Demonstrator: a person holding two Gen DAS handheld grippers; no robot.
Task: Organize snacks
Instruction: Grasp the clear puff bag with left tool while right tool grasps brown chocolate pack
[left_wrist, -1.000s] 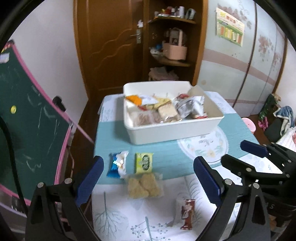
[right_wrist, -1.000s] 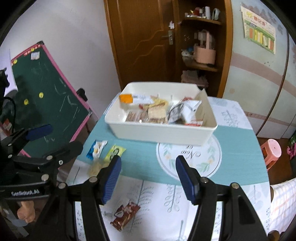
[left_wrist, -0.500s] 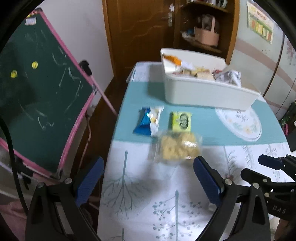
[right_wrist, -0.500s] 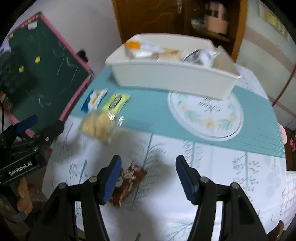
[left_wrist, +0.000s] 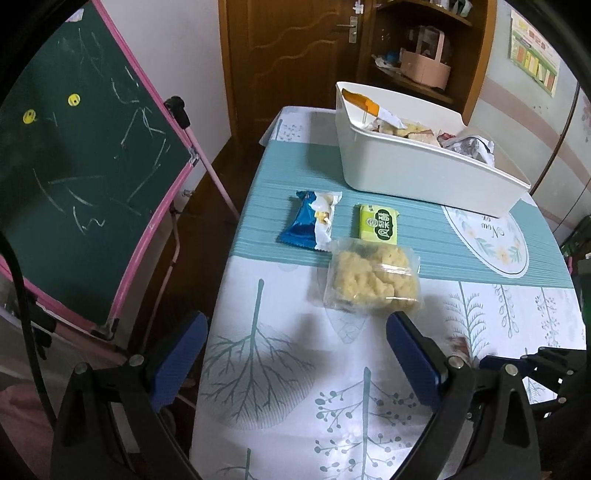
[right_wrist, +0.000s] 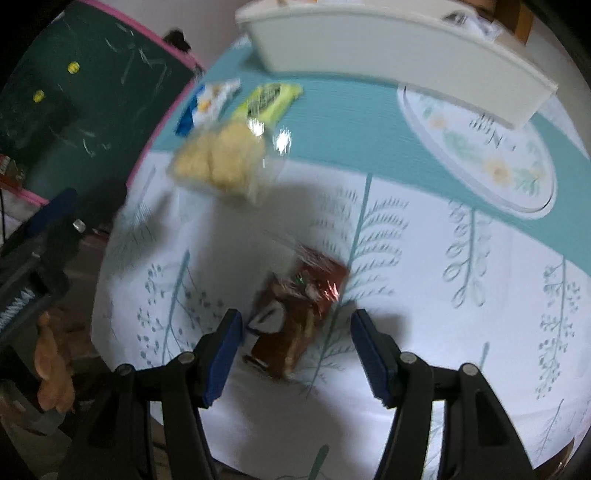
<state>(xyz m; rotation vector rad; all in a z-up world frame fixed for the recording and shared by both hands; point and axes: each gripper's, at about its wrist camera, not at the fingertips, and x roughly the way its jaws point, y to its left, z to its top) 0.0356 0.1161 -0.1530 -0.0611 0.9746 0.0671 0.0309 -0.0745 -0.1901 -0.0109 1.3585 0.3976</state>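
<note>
right gripper (right_wrist: 297, 352): jaws wide, straddling brown snack packet (right_wrist: 295, 314), not pressing | left gripper (left_wrist: 295, 362): wide, empty | tablecloth (left_wrist: 491, 236) reads "Now" | green packet (left_wrist: 379, 224) label unreadable

White rectangular bin (left_wrist: 424, 177) at upper right of the left wrist view, holding assorted wrapped snacks (left_wrist: 402, 127). Blue-and-white packet (left_wrist: 308, 219) flat at centre, yellow-green packet (left_wrist: 378, 224) just beside it to the right. Clear bag of pale yellow puffed pieces (left_wrist: 371, 280) just below both, its top edge touching or overlapping the blue packet's corner. Reddish-brown wrapper (right_wrist: 297, 314) lying flat and tilted at lower centre of the blurred right wrist view.
</note>
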